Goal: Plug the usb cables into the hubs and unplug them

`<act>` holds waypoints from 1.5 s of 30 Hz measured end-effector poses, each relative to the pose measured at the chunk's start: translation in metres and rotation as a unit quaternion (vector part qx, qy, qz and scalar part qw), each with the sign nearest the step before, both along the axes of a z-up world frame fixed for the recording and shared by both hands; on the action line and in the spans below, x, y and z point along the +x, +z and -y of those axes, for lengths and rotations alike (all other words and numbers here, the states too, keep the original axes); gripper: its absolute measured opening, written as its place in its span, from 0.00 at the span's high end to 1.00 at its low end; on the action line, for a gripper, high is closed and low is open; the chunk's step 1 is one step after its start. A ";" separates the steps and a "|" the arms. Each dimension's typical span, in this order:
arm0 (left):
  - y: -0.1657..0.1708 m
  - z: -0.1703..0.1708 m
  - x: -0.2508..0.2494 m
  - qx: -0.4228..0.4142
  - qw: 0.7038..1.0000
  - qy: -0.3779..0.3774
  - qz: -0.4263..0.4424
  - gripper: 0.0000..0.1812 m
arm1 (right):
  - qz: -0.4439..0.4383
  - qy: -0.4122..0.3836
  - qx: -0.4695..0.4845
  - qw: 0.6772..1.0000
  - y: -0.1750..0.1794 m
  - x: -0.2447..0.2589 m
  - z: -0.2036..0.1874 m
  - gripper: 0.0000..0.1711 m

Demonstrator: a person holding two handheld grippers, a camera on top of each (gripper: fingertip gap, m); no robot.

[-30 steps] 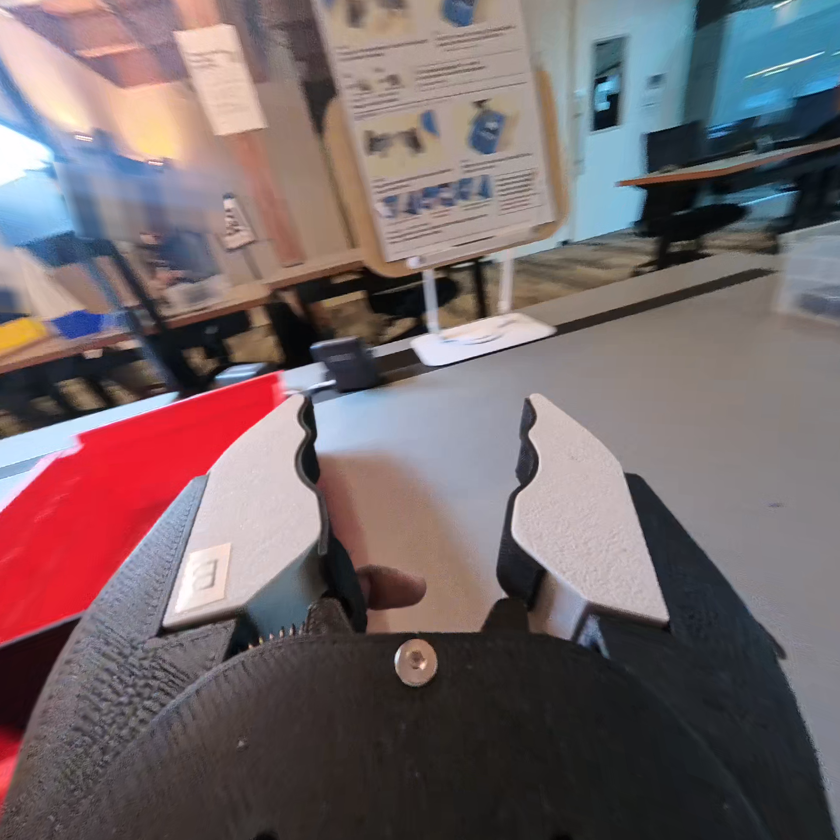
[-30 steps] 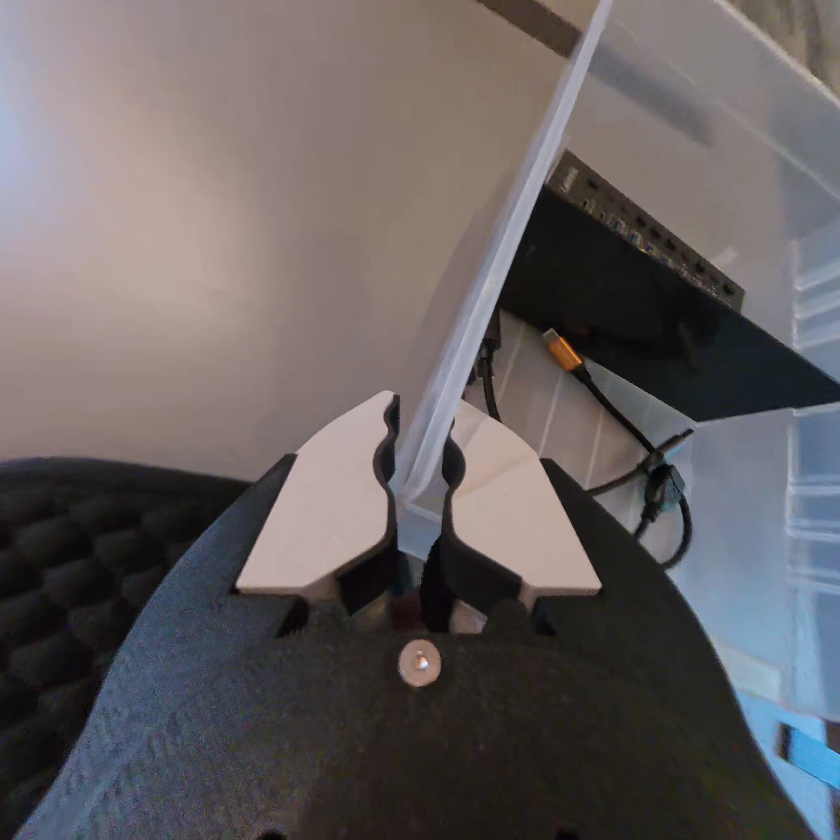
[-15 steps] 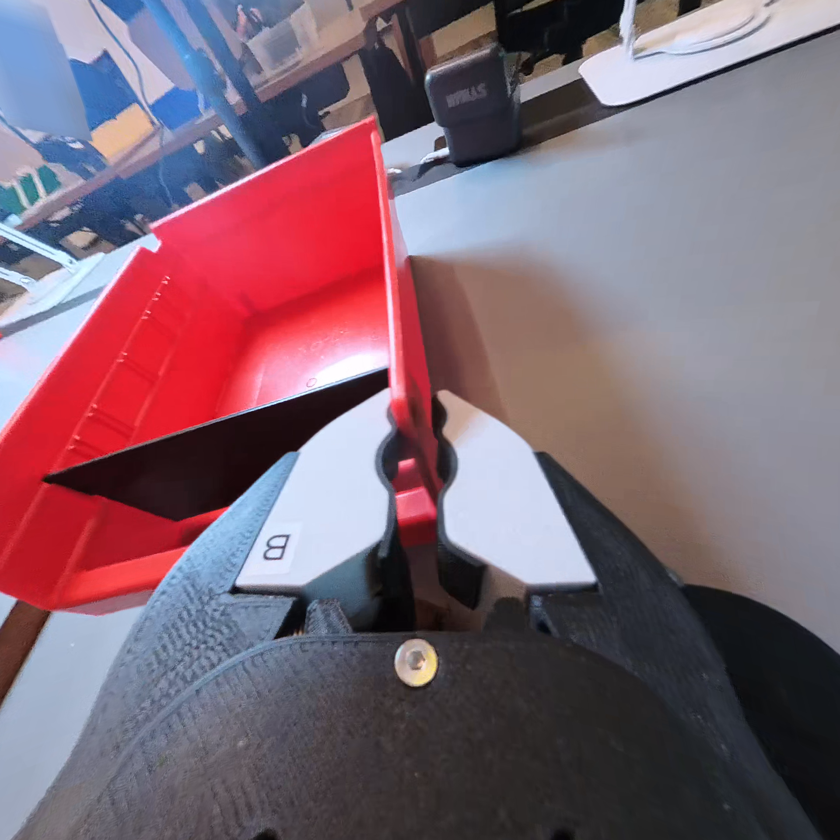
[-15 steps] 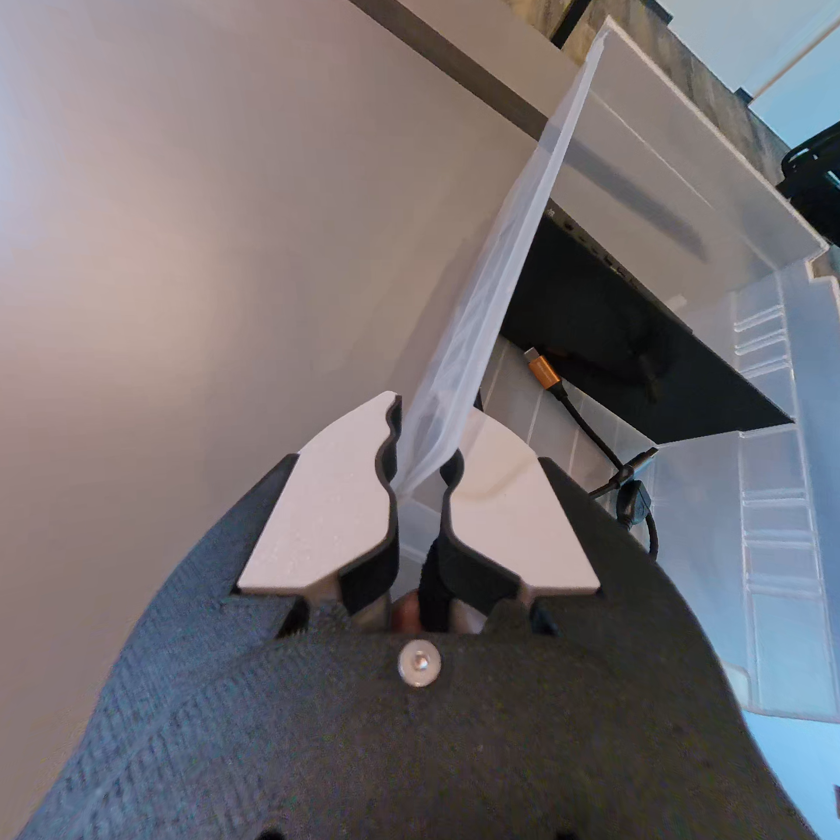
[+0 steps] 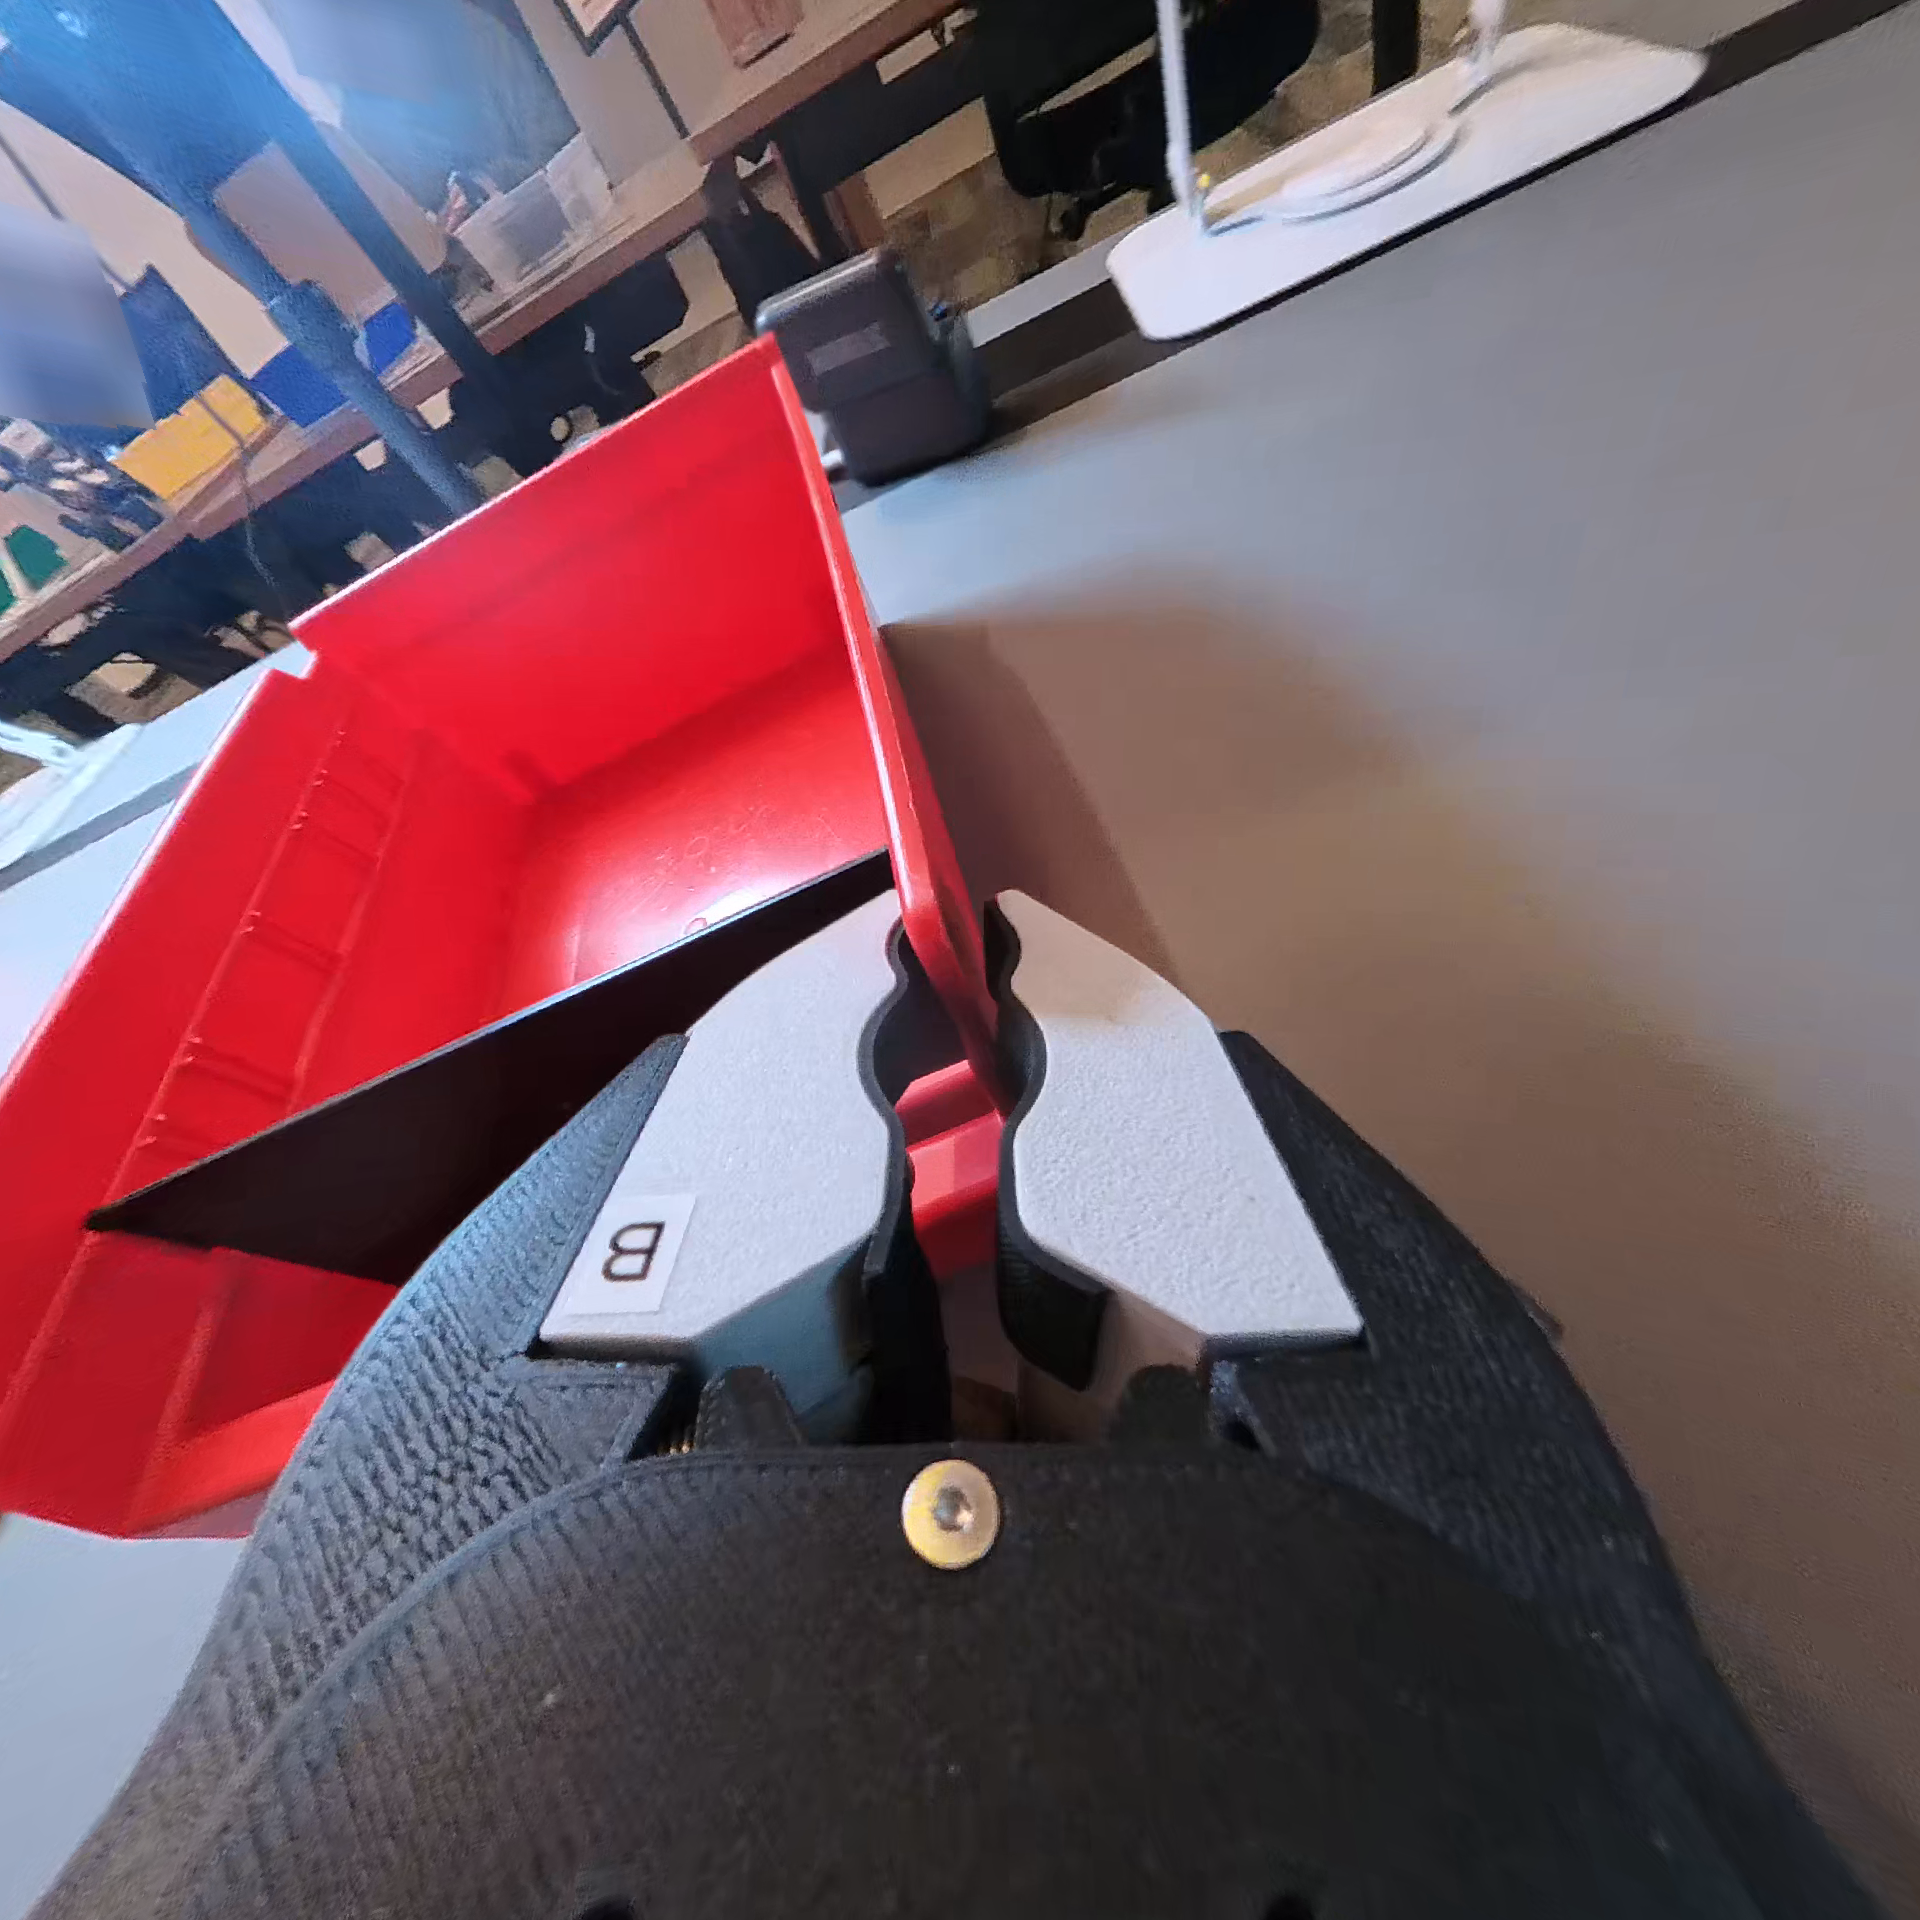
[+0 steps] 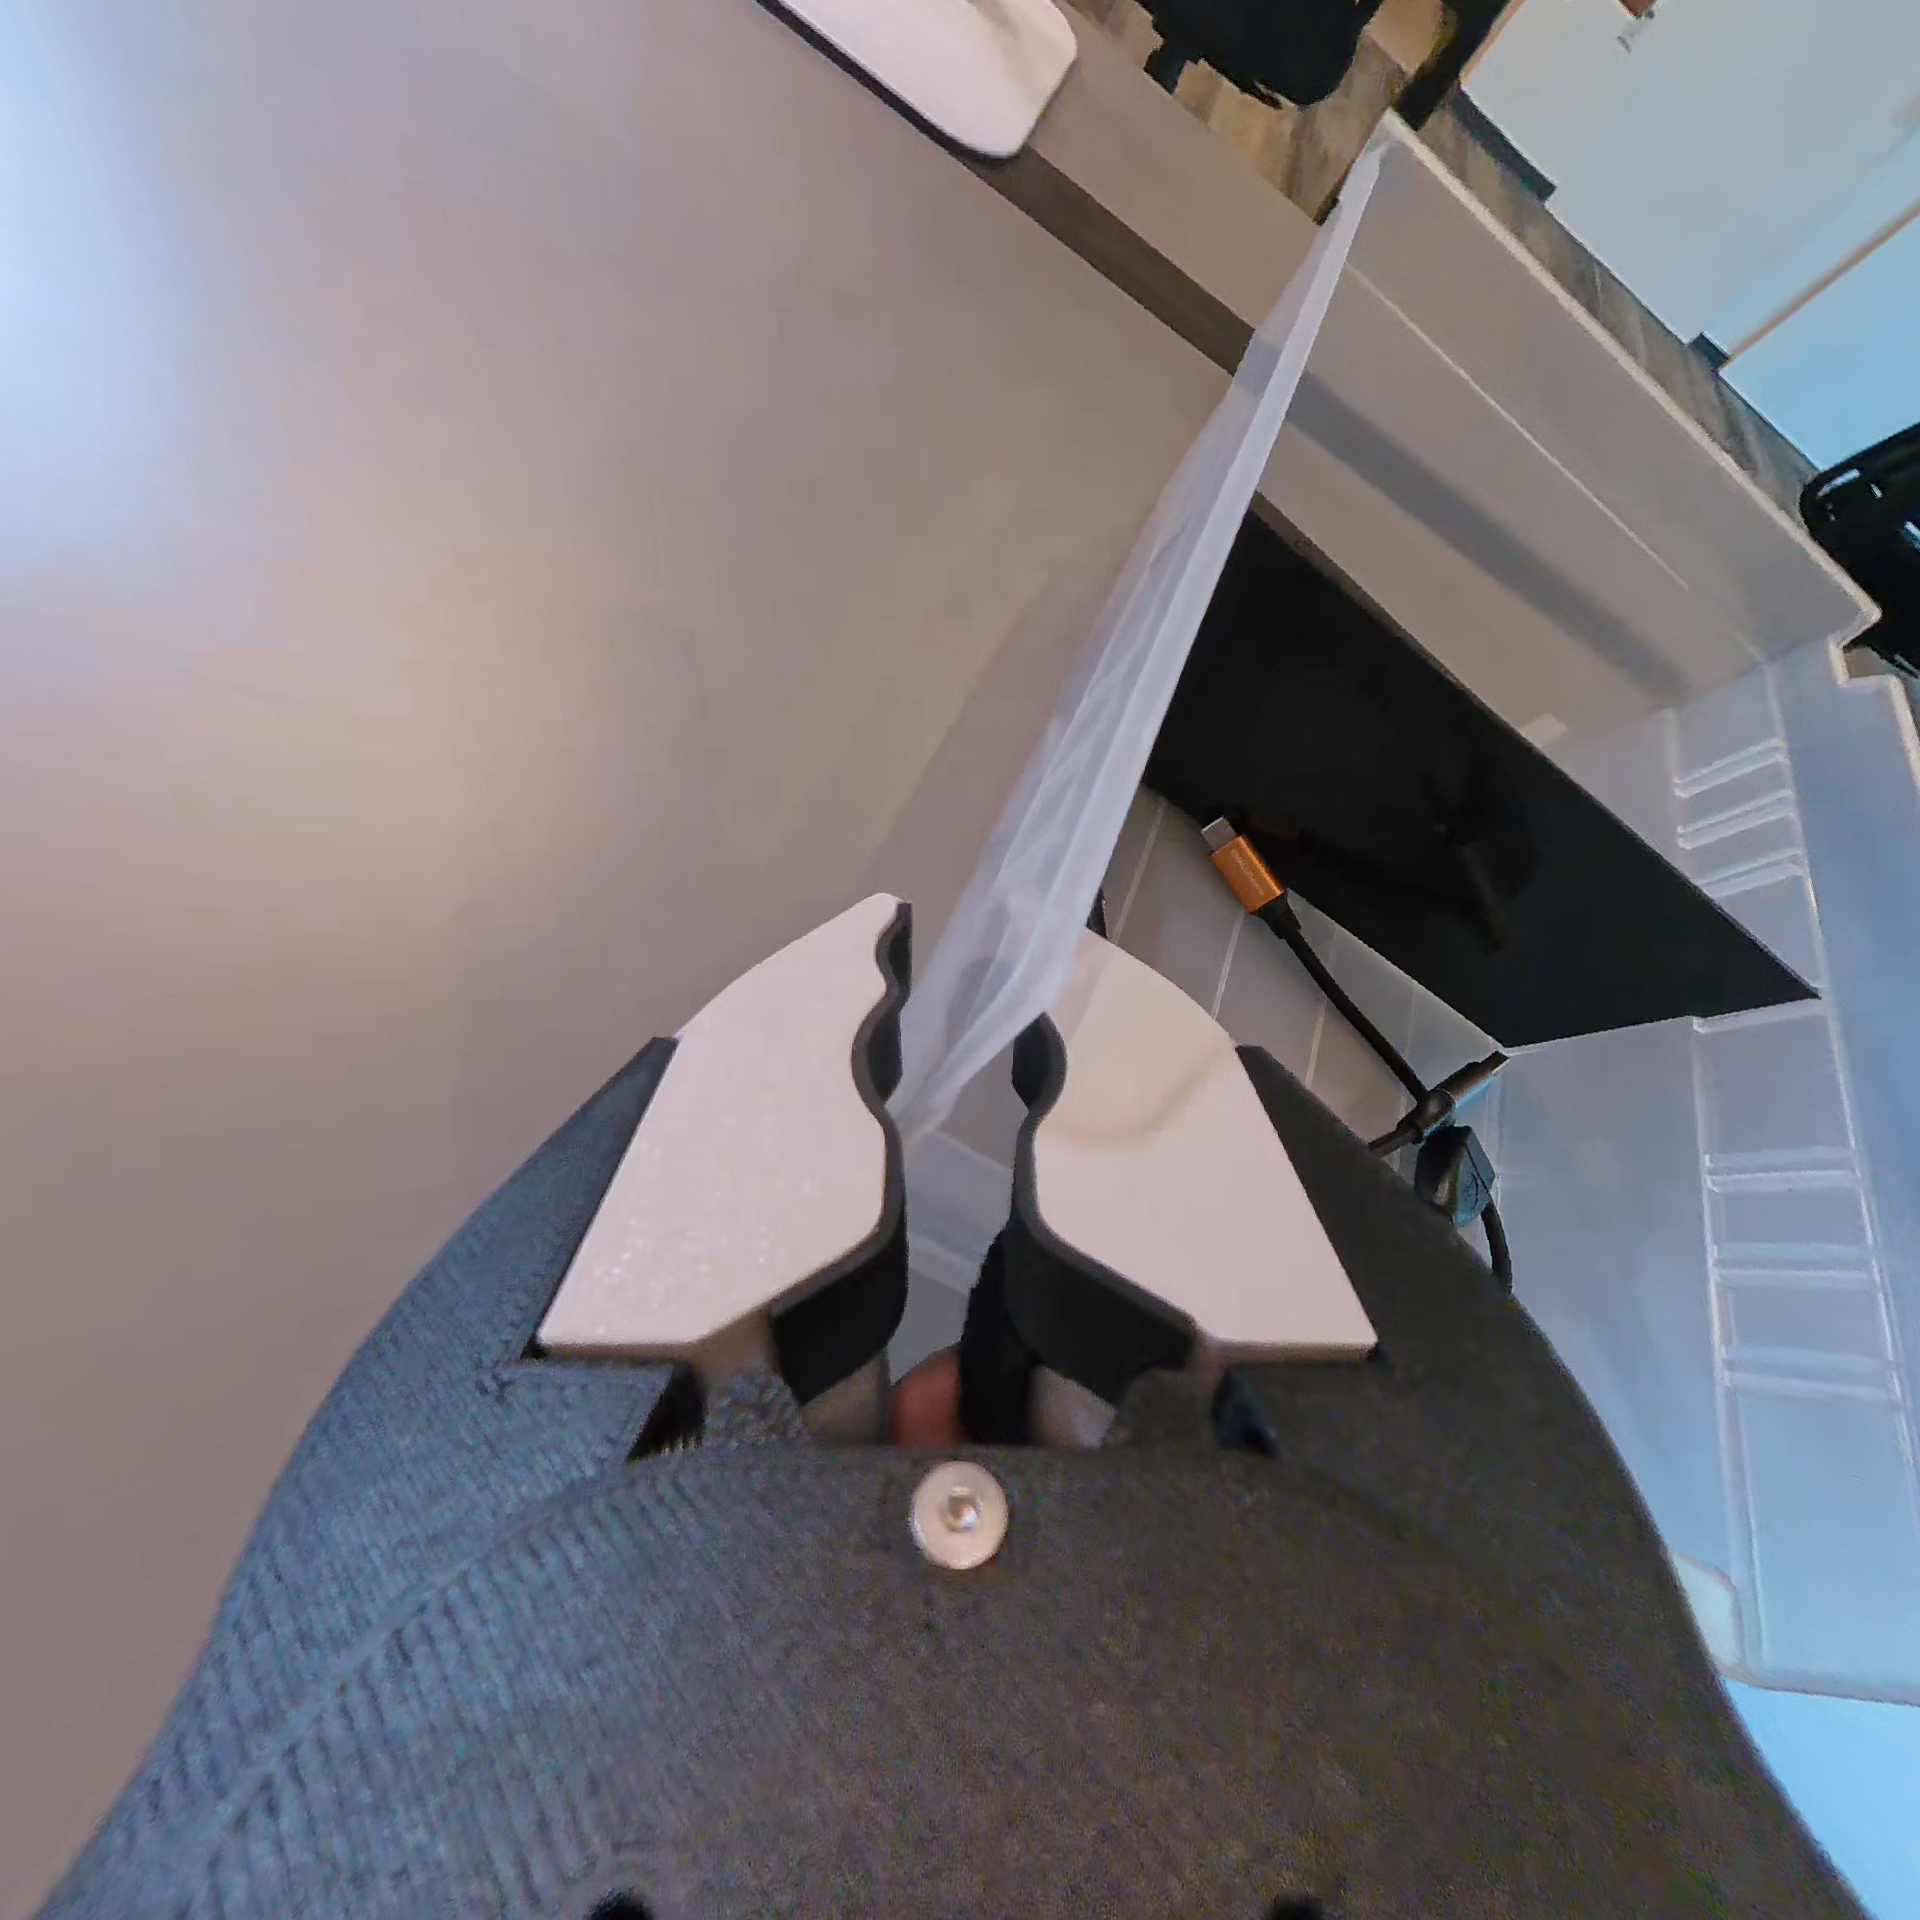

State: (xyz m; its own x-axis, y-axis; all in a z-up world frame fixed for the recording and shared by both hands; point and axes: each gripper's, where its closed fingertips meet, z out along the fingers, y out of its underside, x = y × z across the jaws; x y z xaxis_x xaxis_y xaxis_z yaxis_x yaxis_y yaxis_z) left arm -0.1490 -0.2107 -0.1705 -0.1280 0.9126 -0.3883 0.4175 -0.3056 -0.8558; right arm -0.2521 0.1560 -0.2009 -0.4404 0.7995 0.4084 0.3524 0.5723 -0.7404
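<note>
Grey tabletop point(image 5: 1455, 727), two bins gripped by their walls
Left gripper point(image 5: 948, 940) pinches the red bin point(image 5: 582, 727) — right gripper point(image 6: 971, 961) clamps the clear bin point(image 6: 1558, 499); cable point(image 6: 1340, 987) at 2 o'clock.

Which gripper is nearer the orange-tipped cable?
Right. The right gripper clamps the clear bin's wall, the orange-tipped cable just inside. The left gripper clamps the red bin; no cable there.

Orange-tipped black usb cable point(image 6: 1262, 894) lies unplugged beside black hub point(image 6: 1475, 831).
</note>
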 end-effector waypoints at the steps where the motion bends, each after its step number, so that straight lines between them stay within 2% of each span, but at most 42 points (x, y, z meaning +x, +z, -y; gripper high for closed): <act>1: 0.000 -0.007 -0.003 0.005 1.000 -0.006 -0.002 0.94 | -0.002 0.003 0.000 1.000 0.000 0.001 0.005 0.90; 12: -0.001 -0.056 -0.026 0.006 0.999 -0.046 0.000 0.94 | -0.009 0.053 -0.024 0.998 0.001 0.013 0.056 0.88; 20: -0.001 -0.075 -0.032 0.022 0.998 -0.061 -0.007 0.94 | -0.016 0.077 -0.043 0.996 0.001 0.018 0.074 0.89; 22: 0.001 -0.079 -0.031 0.025 0.997 -0.071 -0.014 0.91 | -0.020 0.076 -0.060 0.995 0.002 0.019 0.074 0.88; 24: 0.010 -0.081 -0.028 0.032 0.996 -0.076 -0.038 0.80 | -0.021 0.082 -0.109 0.990 0.009 0.024 0.078 0.81; 26: 0.018 -0.083 -0.023 0.049 0.994 -0.080 -0.056 0.76 | -0.033 0.075 -0.164 0.983 0.023 0.027 0.078 0.74; 29: 0.031 -0.085 -0.013 0.091 0.990 -0.080 -0.076 0.67 | -0.060 0.054 -0.199 0.977 0.043 0.030 0.070 0.58; 31: 0.049 -0.078 -0.004 0.105 0.986 -0.057 -0.114 0.55 | -0.099 0.029 -0.217 0.971 0.063 0.034 0.055 0.51; 33: 0.068 -0.072 0.005 0.110 0.982 -0.044 -0.150 0.49 | -0.134 -0.002 -0.238 0.962 0.083 0.036 0.034 0.45; 37: 0.086 -0.066 0.020 0.131 0.979 -0.035 -0.153 0.42 | -0.104 -0.053 -0.238 0.964 0.087 0.034 -0.001 0.30; 41: 0.085 -0.060 0.025 0.142 0.982 -0.020 -0.123 0.38 | -0.061 -0.093 -0.218 0.970 0.072 0.031 -0.022 0.27; 45: 0.078 -0.059 0.025 0.142 0.984 -0.016 -0.103 0.37 | -0.045 -0.098 -0.219 0.970 0.066 0.032 -0.025 0.27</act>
State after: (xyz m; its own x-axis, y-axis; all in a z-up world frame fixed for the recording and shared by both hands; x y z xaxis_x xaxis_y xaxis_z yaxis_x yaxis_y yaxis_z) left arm -0.1238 -0.1519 -0.0922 -0.1468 0.9854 -0.0857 0.2199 -0.0519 -0.9741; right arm -0.2203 0.1807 -0.1350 -0.2415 0.9695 0.0412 0.3460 0.1257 -0.9298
